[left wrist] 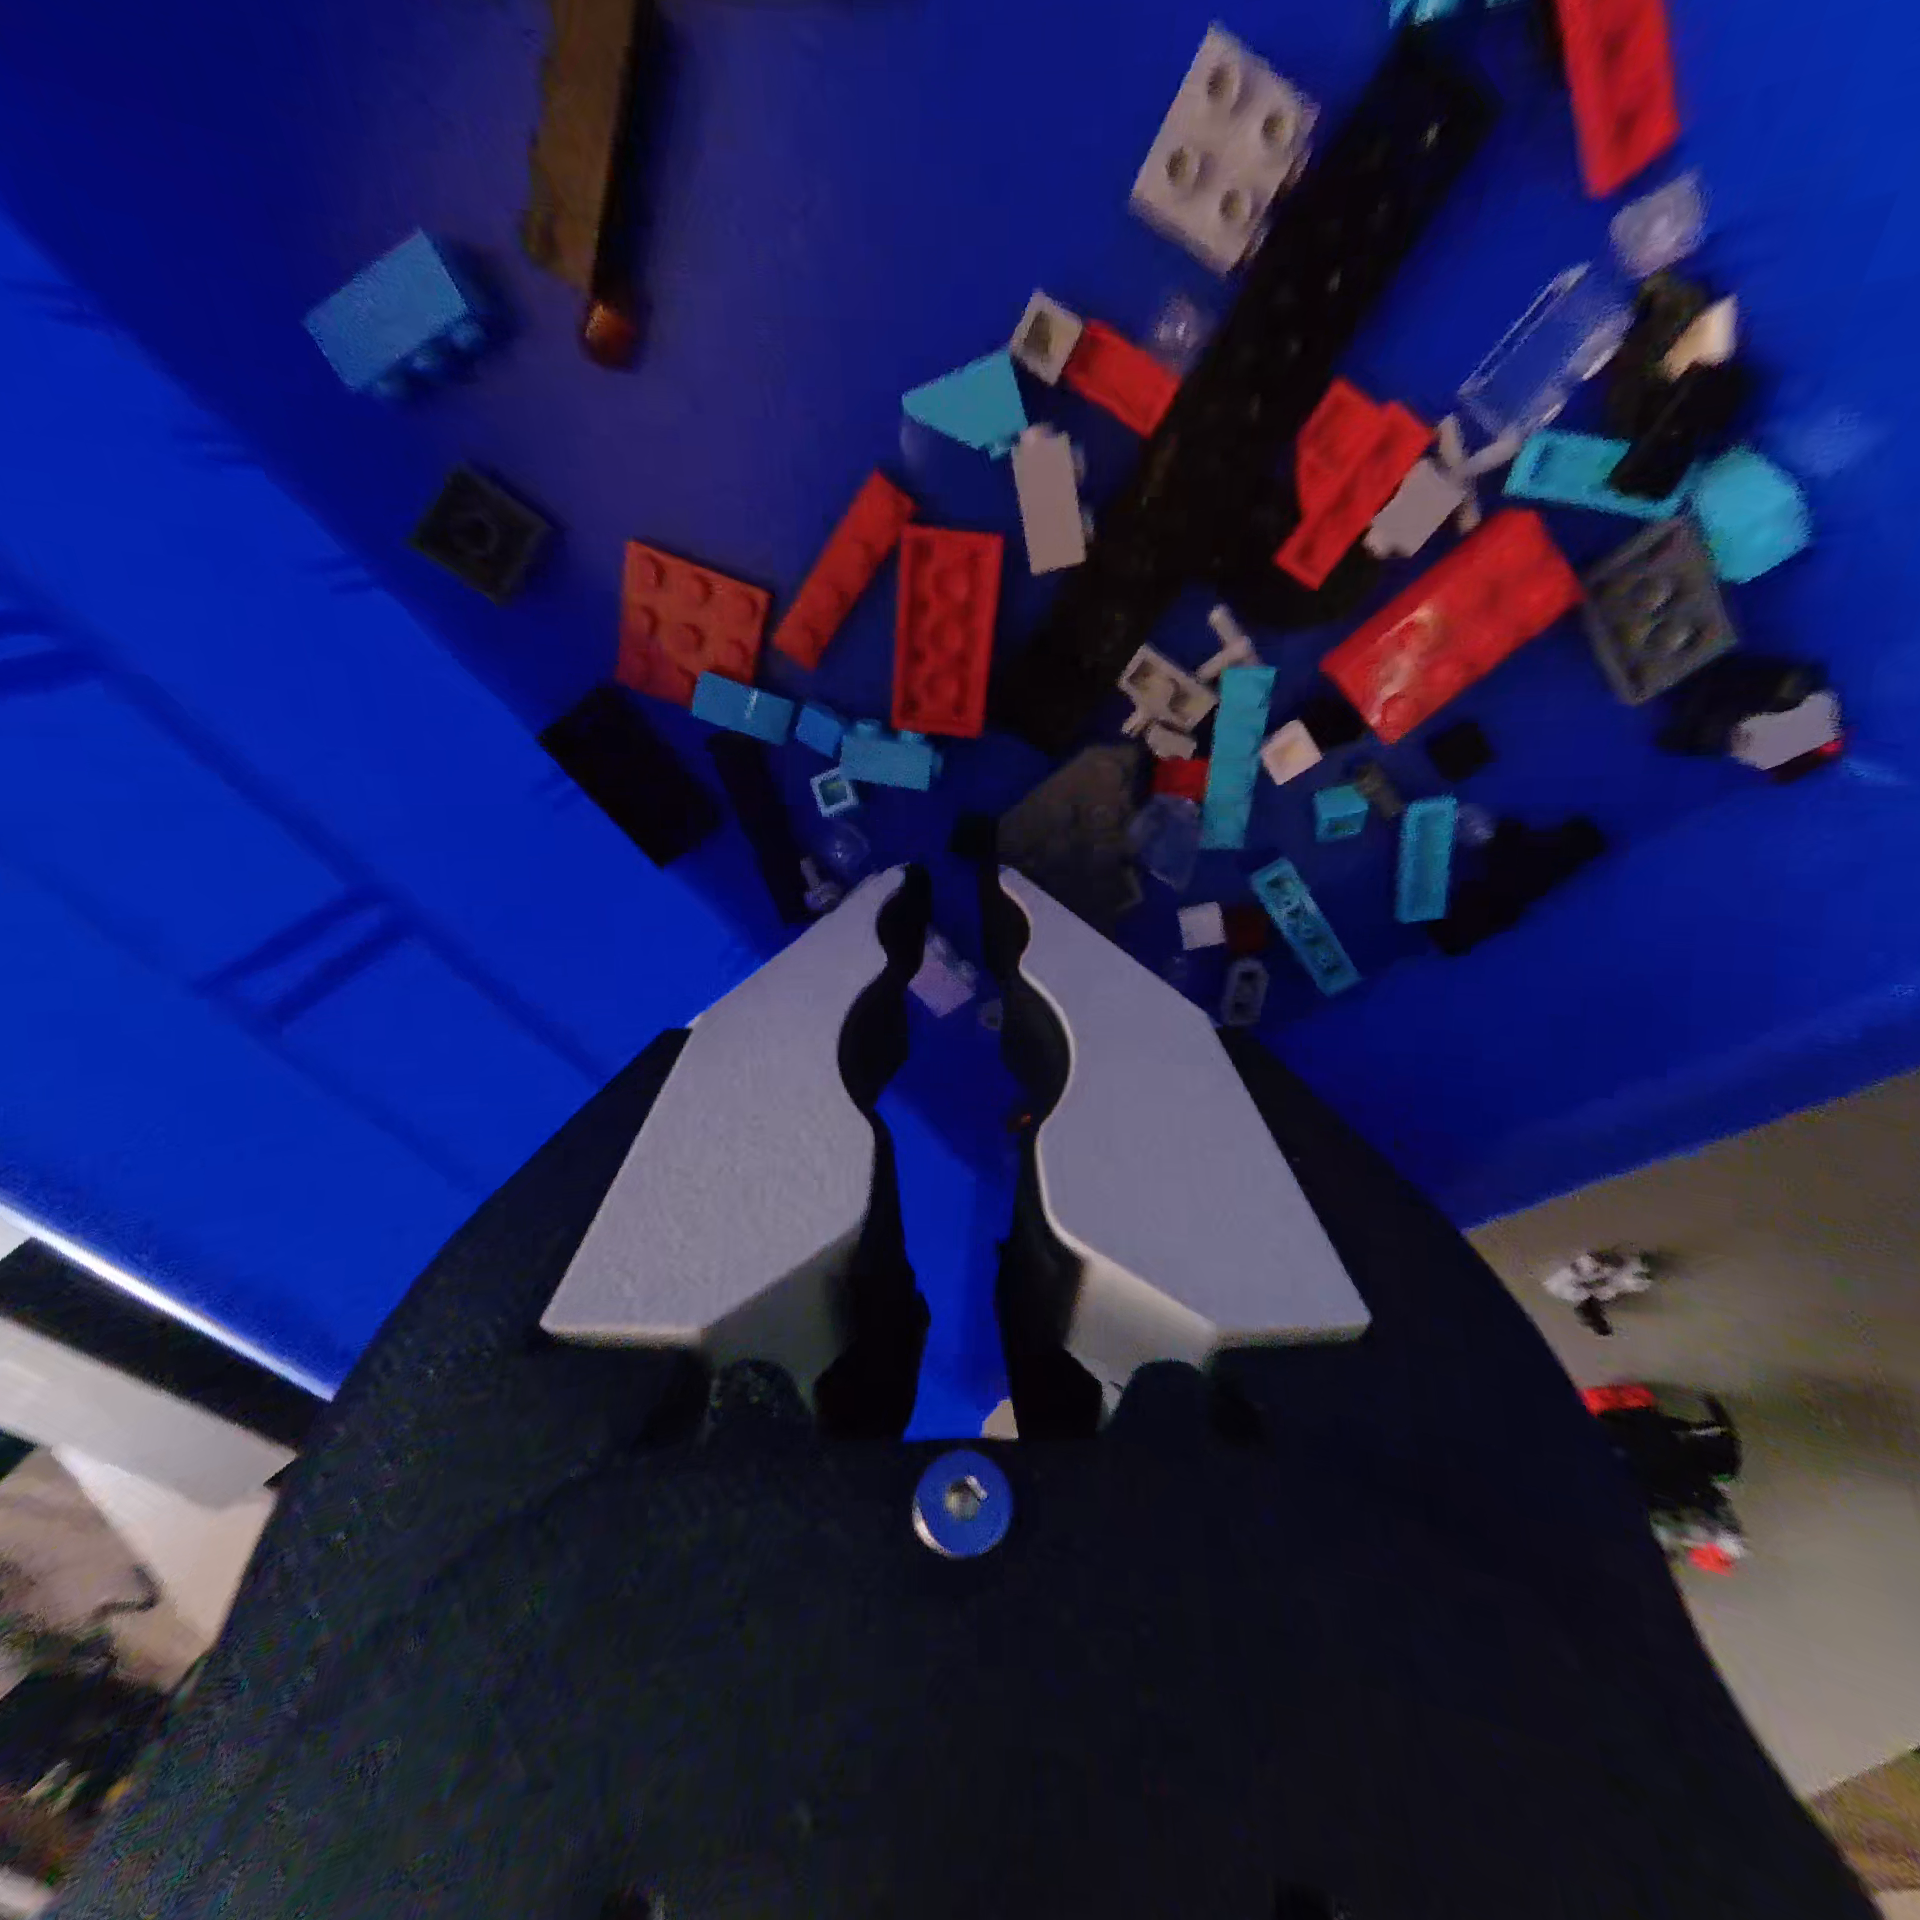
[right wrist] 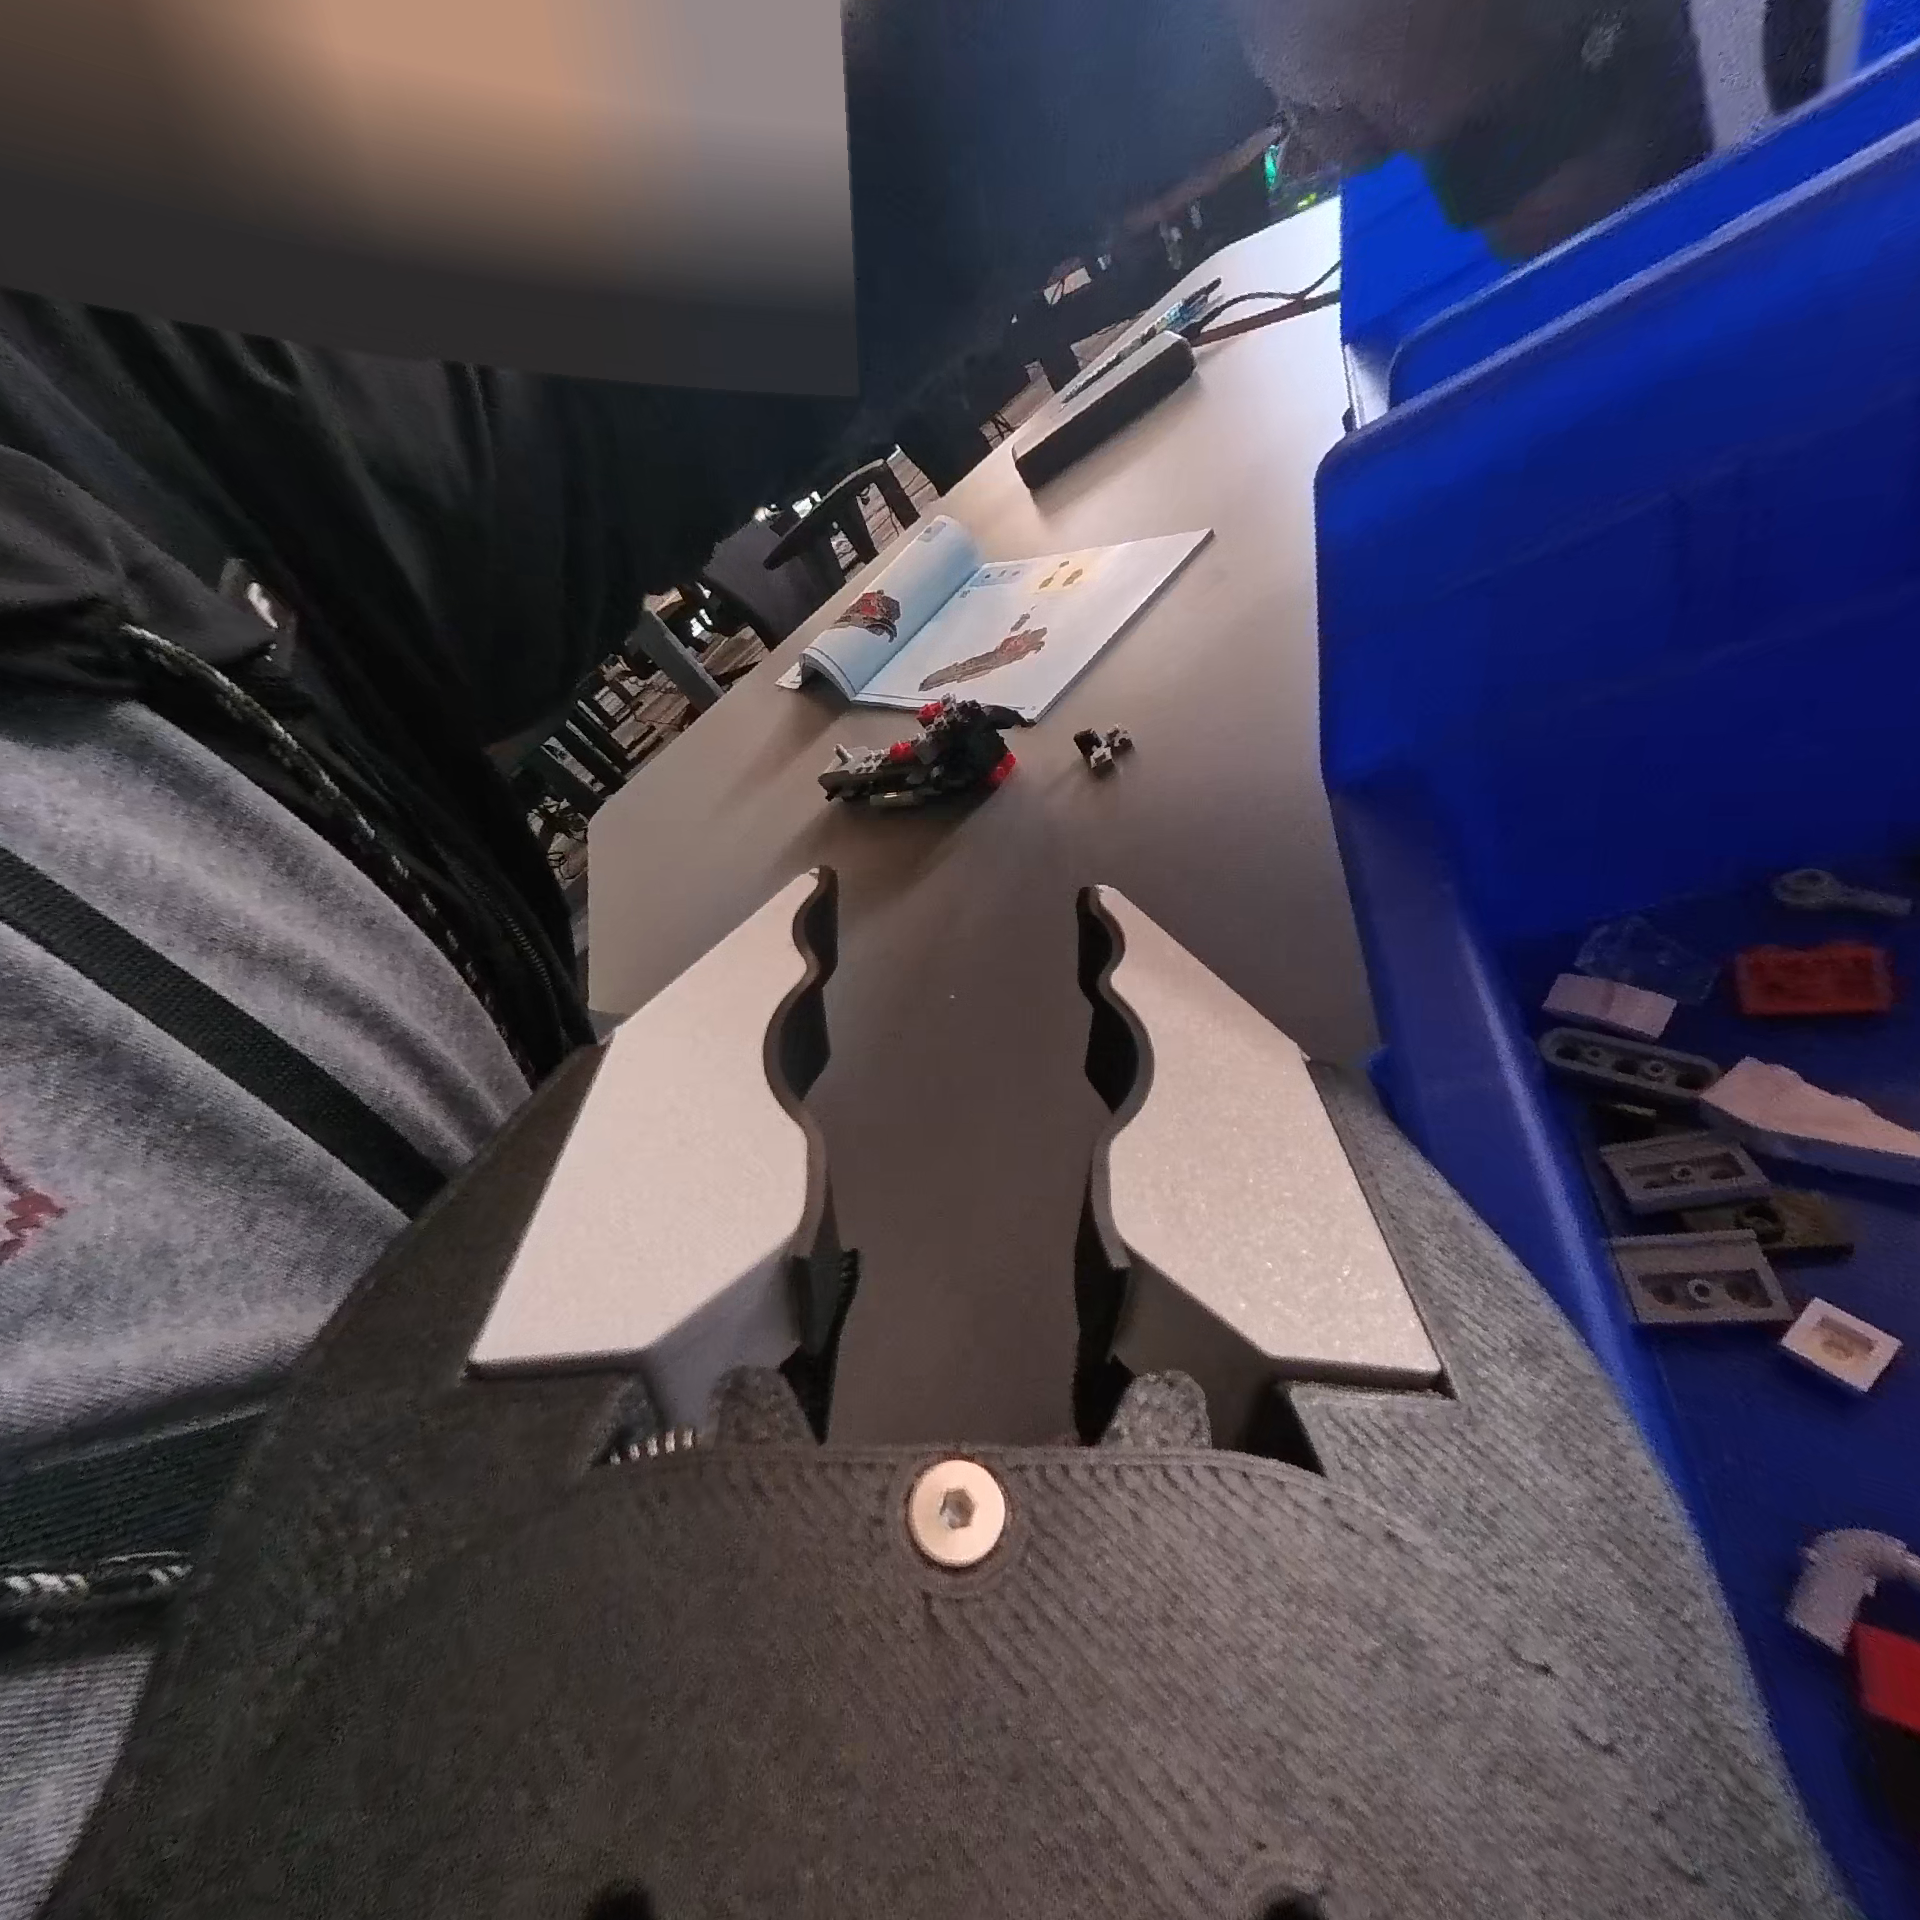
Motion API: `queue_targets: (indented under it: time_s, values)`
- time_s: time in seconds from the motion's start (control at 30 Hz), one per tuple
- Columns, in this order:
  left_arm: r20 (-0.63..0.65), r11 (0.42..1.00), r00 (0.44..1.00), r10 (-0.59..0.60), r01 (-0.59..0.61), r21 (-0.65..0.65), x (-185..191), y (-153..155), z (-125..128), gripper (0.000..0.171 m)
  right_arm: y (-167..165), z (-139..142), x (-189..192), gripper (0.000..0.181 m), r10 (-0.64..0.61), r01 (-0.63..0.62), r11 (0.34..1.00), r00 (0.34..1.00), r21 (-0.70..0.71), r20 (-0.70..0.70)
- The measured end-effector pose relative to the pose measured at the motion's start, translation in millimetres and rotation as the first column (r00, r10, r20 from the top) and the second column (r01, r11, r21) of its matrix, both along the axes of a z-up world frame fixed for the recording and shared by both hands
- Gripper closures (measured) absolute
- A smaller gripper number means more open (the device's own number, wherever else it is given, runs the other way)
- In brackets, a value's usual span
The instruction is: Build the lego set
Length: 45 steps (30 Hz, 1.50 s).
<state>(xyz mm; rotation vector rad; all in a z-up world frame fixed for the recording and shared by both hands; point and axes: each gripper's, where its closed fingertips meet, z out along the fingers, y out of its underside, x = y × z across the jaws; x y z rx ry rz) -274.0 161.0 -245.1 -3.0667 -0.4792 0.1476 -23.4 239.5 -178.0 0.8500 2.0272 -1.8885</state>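
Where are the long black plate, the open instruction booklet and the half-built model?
long black plate (left wrist: 1226, 436), left wrist view, mid-length of its studded top.
instruction booklet (right wrist: 1049, 613), right wrist view, right-hand page.
half-built model (right wrist: 920, 764), right wrist view, its dark middle.

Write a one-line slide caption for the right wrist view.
Open right gripper hovers over the grey table, facing a half-built model and open booklet, beside a blue bin.
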Motion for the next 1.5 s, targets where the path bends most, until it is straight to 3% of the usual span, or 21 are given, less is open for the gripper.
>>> queue_targets:
  time_s: [0.5, 0.77, 0.87, 0.97, 1.17, 1.37, 1.5]
  values:
    - [0.002, 0.985, 0.988, -0.153, 0.152, -0.084, 1, 3, -7, 0.161, 0, 0, 0, 0.134, -0.001, 0.001, 1.000, 1.000, -0.002, -0.002]
    - [0.089, 0.990, 0.989, -0.117, 0.123, -0.063, 1, 5, -8, 0.163, 1, 1, 0, 0.134, -0.001, 0.001, 1.000, 1.000, -0.004, -0.003]
    - [0.092, 0.997, 0.993, -0.076, 0.078, -0.008, -1, 9, -3, 0.163, 1, 1, 0, 0.134, -0.001, 0.001, 1.000, 1.000, -0.004, -0.004]
    - [0.147, 0.984, 0.988, -0.047, 0.020, 0.176, 5, 24, 15, 0.163, 1, 1, 0, 0.134, -0.001, 0.001, 1.000, 1.000, -0.005, -0.004]
    - [0.326, 0.861, 0.945, 0.016, -0.179, 0.477, 8, 30, 55, 0.164, 0, 0, 0, 0.134, 0.000, 0.000, 1.000, 1.000, -0.001, 0.000]
    - [0.601, 0.676, 0.798, 0.040, -0.464, 0.572, 7, 34, 86, 0.164, 0, 0, 0, 0.134, 0.000, 0.000, 1.000, 1.000, -0.001, 0.000]
    - [0.670, 0.587, 0.741, 0.039, -0.560, 0.585, -5, 32, 96, 0.164, 0, 0, 0, 0.134, -0.001, 0.001, 1.000, 1.000, -0.002, -0.001]
